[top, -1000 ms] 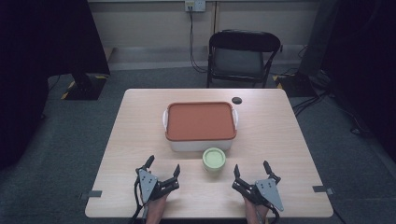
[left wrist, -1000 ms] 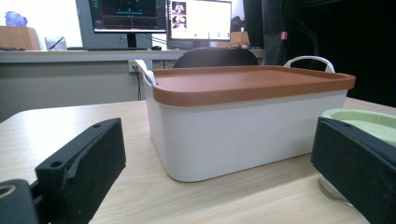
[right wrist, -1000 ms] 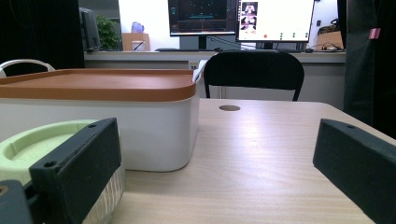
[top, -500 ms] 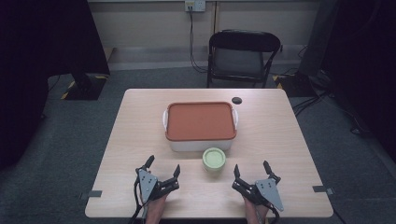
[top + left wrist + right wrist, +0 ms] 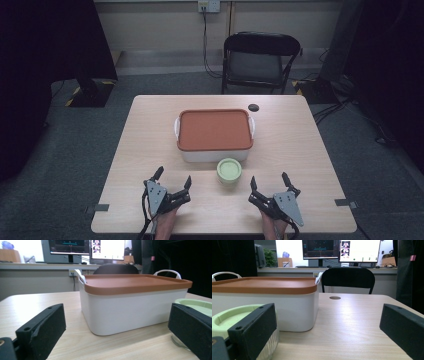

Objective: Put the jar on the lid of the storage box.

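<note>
A white box with an orange lid (image 5: 214, 131) sits mid-table, its white handles at both ends. Just in front of it stands a small glass jar with a pale green lid (image 5: 229, 171). My left gripper (image 5: 173, 178) rests near the front edge, left of the jar, jaws open and empty. My right gripper (image 5: 269, 180) rests to the jar's right, also open and empty. In the left gripper view the box (image 5: 132, 302) is straight ahead and the jar (image 5: 195, 305) peeks past the right jaw. In the right gripper view the jar (image 5: 239, 315) is behind the left jaw, the box (image 5: 265, 300) beyond it.
A small dark round disc (image 5: 254, 107) lies on the table (image 5: 150, 135) near the far right of the box. A black folding chair (image 5: 260, 60) stands beyond the far edge. Monitors on a counter (image 5: 342, 251) line the back wall.
</note>
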Motion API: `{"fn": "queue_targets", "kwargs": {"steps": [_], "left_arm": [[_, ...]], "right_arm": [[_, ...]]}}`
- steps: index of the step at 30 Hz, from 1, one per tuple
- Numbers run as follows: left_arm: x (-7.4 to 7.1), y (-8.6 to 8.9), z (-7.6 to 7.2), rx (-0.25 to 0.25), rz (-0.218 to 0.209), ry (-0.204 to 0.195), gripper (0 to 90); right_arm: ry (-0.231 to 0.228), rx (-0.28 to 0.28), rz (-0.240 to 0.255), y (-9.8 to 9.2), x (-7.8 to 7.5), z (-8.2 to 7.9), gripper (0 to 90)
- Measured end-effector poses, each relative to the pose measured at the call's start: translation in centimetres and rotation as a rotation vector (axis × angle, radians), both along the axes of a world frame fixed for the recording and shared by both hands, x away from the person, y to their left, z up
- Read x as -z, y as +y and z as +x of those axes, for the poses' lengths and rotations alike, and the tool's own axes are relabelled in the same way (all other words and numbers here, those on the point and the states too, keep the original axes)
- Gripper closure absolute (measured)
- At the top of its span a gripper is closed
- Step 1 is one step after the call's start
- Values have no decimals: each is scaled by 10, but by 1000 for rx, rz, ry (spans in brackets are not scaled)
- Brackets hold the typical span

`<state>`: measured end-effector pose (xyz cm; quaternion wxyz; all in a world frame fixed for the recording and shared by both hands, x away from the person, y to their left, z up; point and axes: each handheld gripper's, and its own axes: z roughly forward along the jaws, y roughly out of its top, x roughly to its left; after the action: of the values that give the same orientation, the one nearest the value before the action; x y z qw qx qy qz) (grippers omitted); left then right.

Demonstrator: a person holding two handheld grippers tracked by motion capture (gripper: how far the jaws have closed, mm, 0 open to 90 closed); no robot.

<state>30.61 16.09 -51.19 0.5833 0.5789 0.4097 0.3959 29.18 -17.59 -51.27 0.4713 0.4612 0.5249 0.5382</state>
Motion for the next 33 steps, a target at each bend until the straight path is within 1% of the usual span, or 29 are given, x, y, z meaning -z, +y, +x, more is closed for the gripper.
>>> {"fn": "queue_targets", "kwargs": {"steps": [2,4,5,8,17,33], "left_arm": [[0,1,0,-3,3,0,10],[-1,2,-1,-2,-3,5,9],[-1,3,-1,0,-11,17,9],[-1,4,0,1,-15,20,9],[-2,3,-2,24,-13,34,8],[-10,-2,-2,69,-4,37,8]], "right_arm": [[0,0,0,0,0,0,0],[0,0,0,0,0,0,0],[0,0,0,0,0,0,0],[0,0,0,0,0,0,0],[0,2,0,0,0,0,0],[0,0,0,0,0,0,0]]}}
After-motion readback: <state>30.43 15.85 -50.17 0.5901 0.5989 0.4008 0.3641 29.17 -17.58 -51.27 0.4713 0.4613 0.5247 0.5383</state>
